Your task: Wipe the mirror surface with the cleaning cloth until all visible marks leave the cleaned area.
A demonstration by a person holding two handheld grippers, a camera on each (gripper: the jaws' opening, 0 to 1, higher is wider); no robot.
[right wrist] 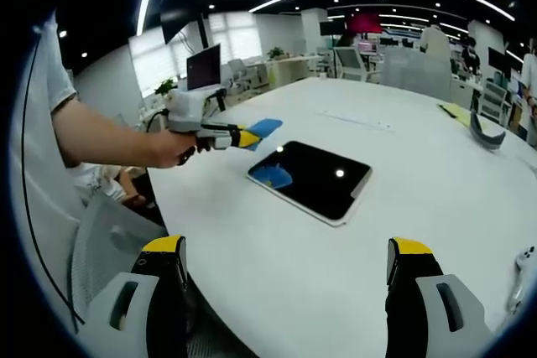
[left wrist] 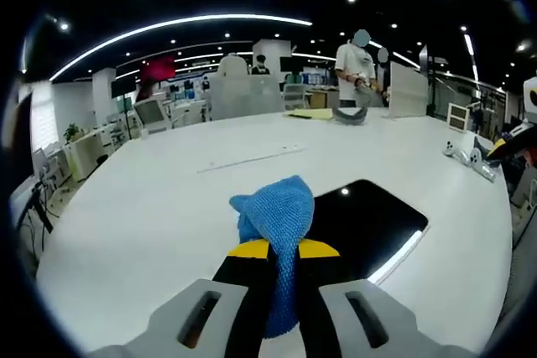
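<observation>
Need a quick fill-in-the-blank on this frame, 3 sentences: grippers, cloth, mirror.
1. The left gripper is shut on a ___ cloth.
2. The mirror lies flat on the white ___.
3. The right gripper's jaws stand ___, holding nothing.

Missing words: blue; table; open

White table [right wrist: 277,266]; yellow sheet [left wrist: 309,113] and grey curved object [left wrist: 351,115] far across; monitor [right wrist: 204,67] beyond.

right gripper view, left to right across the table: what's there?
Person's hand → left gripper with blue cloth → mirror → dark curved object at the far right.
</observation>
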